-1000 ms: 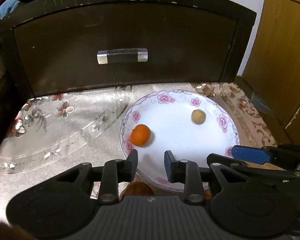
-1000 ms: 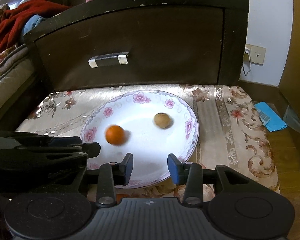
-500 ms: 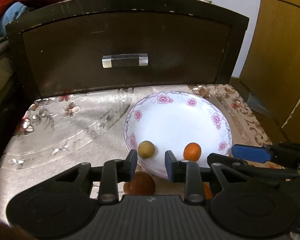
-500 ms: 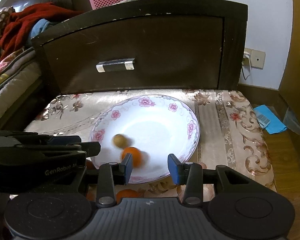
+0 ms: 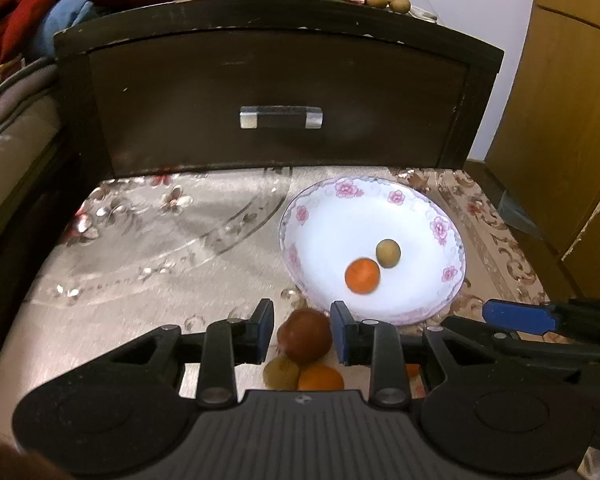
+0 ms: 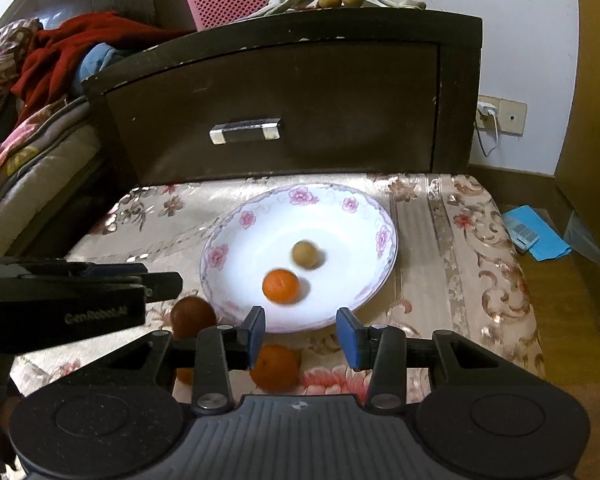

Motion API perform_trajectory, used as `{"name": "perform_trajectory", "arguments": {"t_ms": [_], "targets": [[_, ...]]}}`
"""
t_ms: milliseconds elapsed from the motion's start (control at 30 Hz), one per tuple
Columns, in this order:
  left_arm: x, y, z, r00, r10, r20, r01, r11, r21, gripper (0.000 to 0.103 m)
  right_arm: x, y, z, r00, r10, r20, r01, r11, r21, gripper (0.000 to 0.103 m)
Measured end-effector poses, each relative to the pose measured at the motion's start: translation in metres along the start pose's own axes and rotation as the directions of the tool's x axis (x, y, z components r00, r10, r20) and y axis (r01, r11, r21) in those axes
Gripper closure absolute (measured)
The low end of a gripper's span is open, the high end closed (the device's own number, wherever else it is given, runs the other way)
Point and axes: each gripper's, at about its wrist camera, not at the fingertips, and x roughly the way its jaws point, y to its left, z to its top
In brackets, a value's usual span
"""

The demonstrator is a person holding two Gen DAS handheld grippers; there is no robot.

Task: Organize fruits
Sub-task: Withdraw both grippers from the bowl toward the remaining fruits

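— In the plate?
— Small orange and brownish fruit, side by side.
— Fingers?
— Left gripper and right gripper: narrow gaps, holding nothing, above loose fruit on the counter.

orange blurred, fruit half hidden — behind gripper body

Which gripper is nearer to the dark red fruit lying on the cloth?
Left. The left gripper frames the red fruit between its fingers. The right gripper is off to the fruit's right, near the plate.
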Motion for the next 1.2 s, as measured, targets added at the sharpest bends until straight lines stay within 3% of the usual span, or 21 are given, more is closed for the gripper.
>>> {"name": "perform_trajectory", "arguments": {"t_ms": [700, 1200], "targets": [[-0.041, 0.009, -0.049, 0.999, -0.002, -0.051, 0.001, 1.000, -0.004, 0.063, -0.023, 0.024, -0.038, 0.997, 0.047, -0.064, -0.048, 0.999, -0.013, 0.064], [-0.040, 0.017, -0.076, 0.994, 0.005, -0.112, -0.003, 1.000, 0.017, 0.061, -0.021, 0.032, -0.054, 0.991, 0.068, -0.119, -0.073, 0.997, -0.035, 0.059]]}}
